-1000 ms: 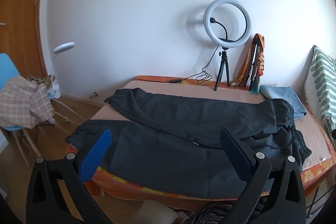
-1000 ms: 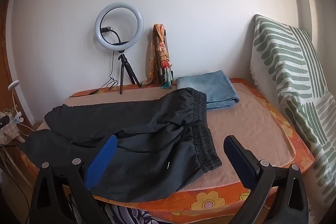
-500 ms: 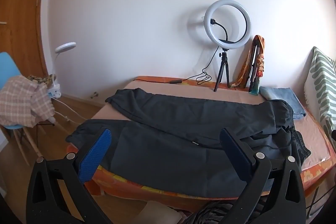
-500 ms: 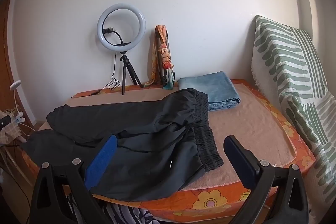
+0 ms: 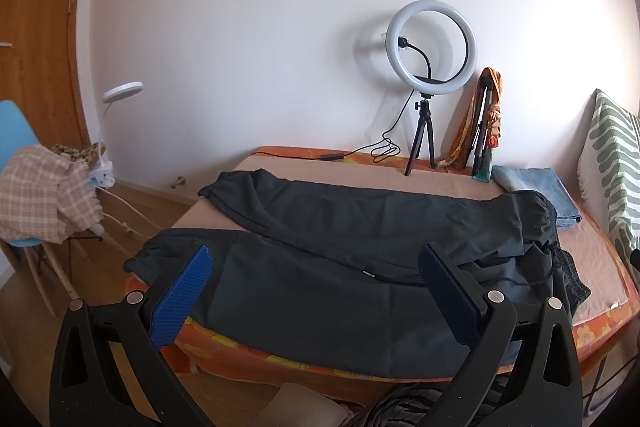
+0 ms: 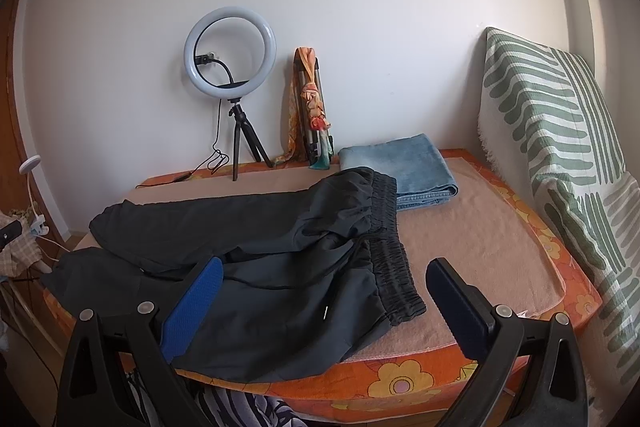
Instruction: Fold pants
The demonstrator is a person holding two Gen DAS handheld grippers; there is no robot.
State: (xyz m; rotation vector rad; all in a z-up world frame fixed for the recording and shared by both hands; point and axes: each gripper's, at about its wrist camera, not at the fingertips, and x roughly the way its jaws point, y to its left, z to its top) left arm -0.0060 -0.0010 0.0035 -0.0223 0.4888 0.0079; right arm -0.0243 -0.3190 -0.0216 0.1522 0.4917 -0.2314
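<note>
From the left side, the left gripper [image 5: 316,275] hangs short of the near edge of the bed [image 5: 600,323], jaws spread wide and holding nothing. Ahead of it the dark pants [image 5: 340,251] lie across the bed, legs running off to the left, and the near leg's cuff [image 5: 138,259] droops past the bed's left corner. That cuff is my first worry: a pull anywhere on that leg could let the overhanging end slide off toward the floor, and the slick-looking fabric would not resist much. The near hem also hangs over the front edge, so a pinch there might catch only one layer.

In the middle the two legs lie splayed apart, not stacked, and the crotch area is bunched. Folding over those wrinkles would, I think, lock them in.

Further right, the waistband [image 6: 390,255] is crumpled, and its far part rests right against folded blue jeans [image 6: 404,175]. Dragging the waist could snag the jeans. A thin drawstring [image 6: 280,285] trails loose over the cloth and could loop over a finger.

The right gripper [image 6: 324,277] is likewise wide open and empty, held off the bed's front edge near the waistband. Behind, a ring light [image 6: 230,53] stands on its tripod close to the far leg; a big swing of fabric could tip it.
</note>
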